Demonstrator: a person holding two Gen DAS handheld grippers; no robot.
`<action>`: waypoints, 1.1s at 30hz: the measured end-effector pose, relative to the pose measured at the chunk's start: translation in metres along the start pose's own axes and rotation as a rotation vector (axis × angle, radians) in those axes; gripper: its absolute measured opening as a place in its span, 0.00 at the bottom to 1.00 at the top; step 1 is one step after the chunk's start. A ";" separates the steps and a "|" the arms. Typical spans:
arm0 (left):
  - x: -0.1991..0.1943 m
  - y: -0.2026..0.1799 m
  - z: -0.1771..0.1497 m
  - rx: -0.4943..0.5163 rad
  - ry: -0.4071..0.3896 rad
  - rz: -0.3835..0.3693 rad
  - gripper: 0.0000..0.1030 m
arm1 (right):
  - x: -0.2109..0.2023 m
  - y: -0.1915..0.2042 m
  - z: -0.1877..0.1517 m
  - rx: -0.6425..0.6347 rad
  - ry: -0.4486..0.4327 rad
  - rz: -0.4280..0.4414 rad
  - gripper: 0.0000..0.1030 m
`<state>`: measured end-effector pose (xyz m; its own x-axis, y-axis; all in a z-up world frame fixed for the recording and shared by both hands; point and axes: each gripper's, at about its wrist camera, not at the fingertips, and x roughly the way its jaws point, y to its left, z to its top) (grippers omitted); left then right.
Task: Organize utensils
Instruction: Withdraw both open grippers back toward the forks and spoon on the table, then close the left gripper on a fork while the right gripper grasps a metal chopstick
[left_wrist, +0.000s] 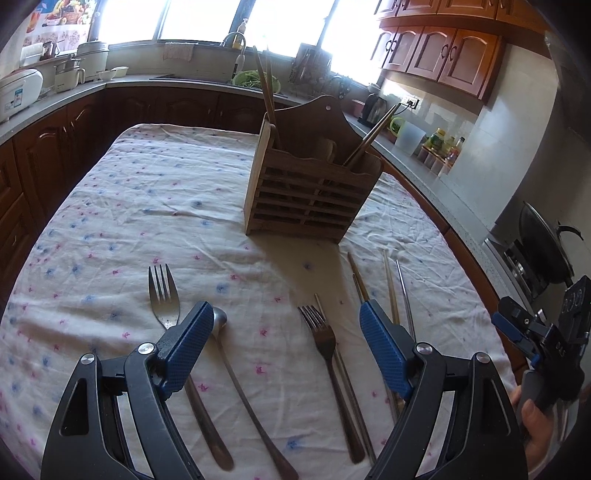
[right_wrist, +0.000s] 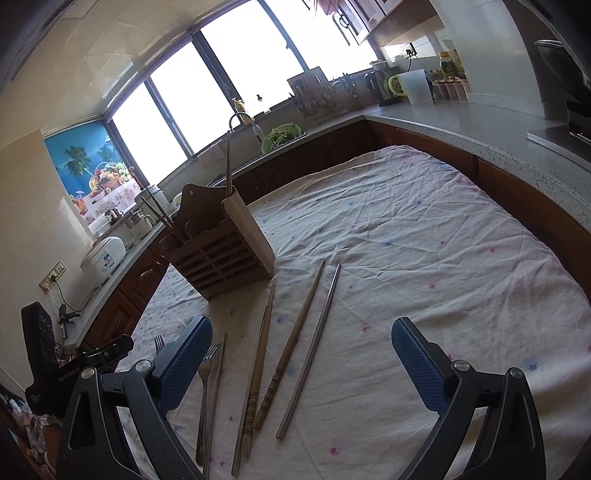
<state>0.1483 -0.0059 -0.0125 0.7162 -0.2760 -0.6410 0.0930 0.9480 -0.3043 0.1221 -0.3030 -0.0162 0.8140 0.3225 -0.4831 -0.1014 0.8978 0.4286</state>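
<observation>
- The left gripper (left_wrist: 282, 325) has its blue-padded jaws spread wide with nothing between the pads; it hangs over the cloth, and its left finger (left_wrist: 184, 347) covers the neck of the leftmost fork (left_wrist: 162, 291) and part of the spoon (left_wrist: 218, 319), so where those two handles cross cannot be made out.
- The second fork (left_wrist: 323, 334) lies between the open jaws on the cloth, a thin metal chopstick just beside it; both run out of the left wrist picture at the bottom edge.
- The right finger (left_wrist: 384, 350) hides the lower ends of the chopsticks (left_wrist: 391, 291) — their ends show only in the right wrist view.
- The right gripper (right_wrist: 301, 350) also stands wide apart and empty; in the left wrist view only its side shows at the far right, held by a hand (left_wrist: 535, 424) that the rim cuts off.
- The right wrist view lays the loose chopsticks (right_wrist: 291, 354) out in full — wooden ones with turned ends and a steel one (right_wrist: 314, 347), near one another; the spoon does not show there, and the forks (right_wrist: 207, 354) are half hidden behind the left finger.
- The wooden utensil holder (left_wrist: 310, 184) stands upright near the middle of the table, chopsticks leaning in its outer compartments; what fills the middle one is too dark to tell.
- The tablecloth (left_wrist: 147, 184) is white, creased, with small blue and pink flowers; around it run grey countertops (right_wrist: 461, 118), dark wooden cabinets and glaring windows.
</observation>
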 end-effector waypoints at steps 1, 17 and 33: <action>0.001 -0.002 0.001 0.005 0.002 -0.003 0.81 | 0.001 0.001 0.000 -0.002 -0.001 -0.003 0.96; 0.050 -0.036 0.017 0.124 0.118 -0.039 0.65 | 0.034 -0.004 0.023 -0.041 0.067 -0.075 0.60; 0.126 -0.057 0.012 0.219 0.344 -0.036 0.29 | 0.131 -0.009 0.034 -0.094 0.249 -0.153 0.29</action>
<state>0.2417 -0.0931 -0.0675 0.4403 -0.3111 -0.8422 0.2855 0.9379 -0.1971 0.2495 -0.2792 -0.0576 0.6595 0.2346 -0.7141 -0.0500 0.9617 0.2697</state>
